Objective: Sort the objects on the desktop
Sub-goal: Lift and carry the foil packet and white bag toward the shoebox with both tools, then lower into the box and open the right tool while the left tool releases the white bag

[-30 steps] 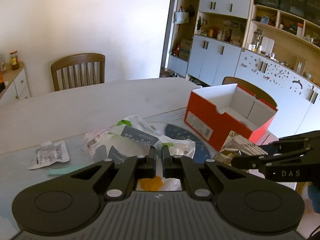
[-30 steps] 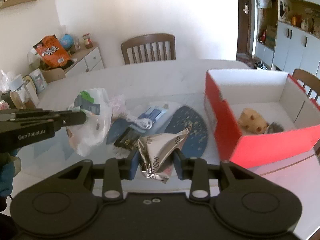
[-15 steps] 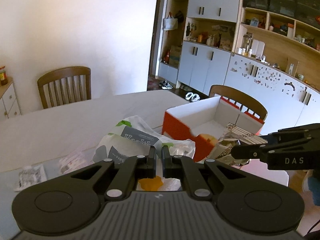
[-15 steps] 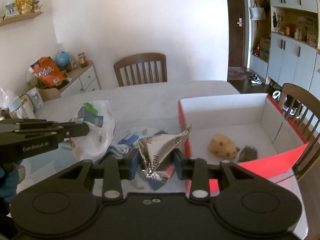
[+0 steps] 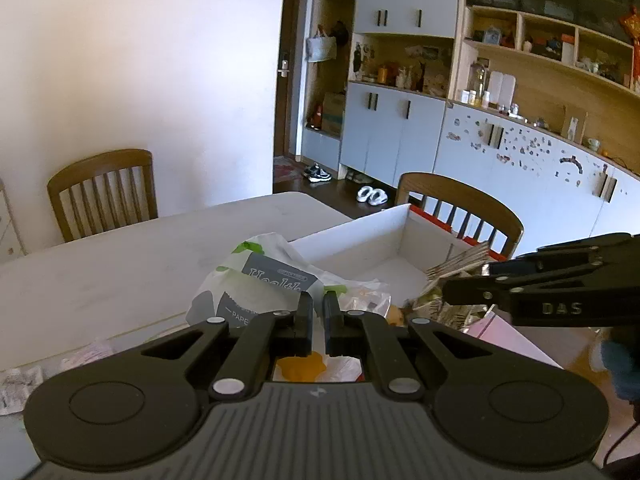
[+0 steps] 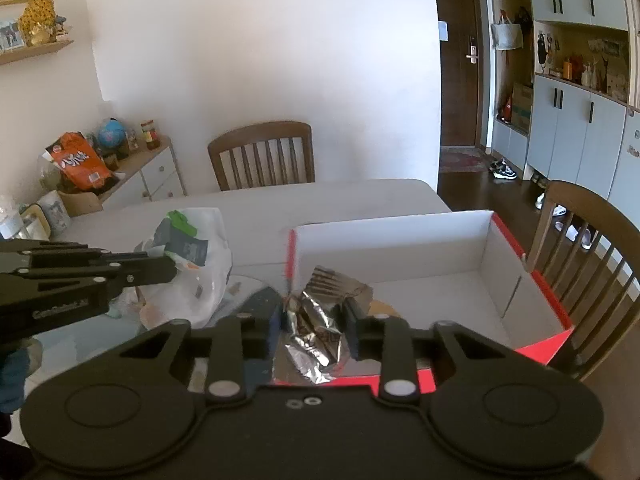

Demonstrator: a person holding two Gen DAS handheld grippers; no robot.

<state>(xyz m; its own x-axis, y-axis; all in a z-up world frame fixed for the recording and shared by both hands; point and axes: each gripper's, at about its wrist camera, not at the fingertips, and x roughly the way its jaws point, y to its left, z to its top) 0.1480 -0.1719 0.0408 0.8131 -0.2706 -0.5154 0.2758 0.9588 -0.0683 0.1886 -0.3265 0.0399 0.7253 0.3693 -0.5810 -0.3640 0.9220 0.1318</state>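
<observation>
My left gripper [image 5: 318, 314] is shut on a white plastic bag [image 5: 256, 284] with grey and green print, held in the air beside the box. The bag also shows in the right wrist view [image 6: 192, 268]. My right gripper [image 6: 314, 318] is shut on a crumpled silver foil wrapper [image 6: 316, 328], held over the near left corner of the red cardboard box [image 6: 532, 280] with a white inside. The box also shows in the left wrist view [image 5: 360, 248]. The wrapper [image 5: 452, 276] hangs over the box there.
The white table [image 6: 280, 196] runs back to a wooden chair [image 6: 262, 156]. Another wooden chair [image 6: 592, 240] stands right behind the box. Small packets [image 5: 24, 380] lie at the left. A sideboard [image 6: 136, 176] with snacks stands at the left wall.
Both grippers have risen and moved right toward the box with their loads. The foil wrapper is now over the box's near corner; the bag has come up beside the box.
</observation>
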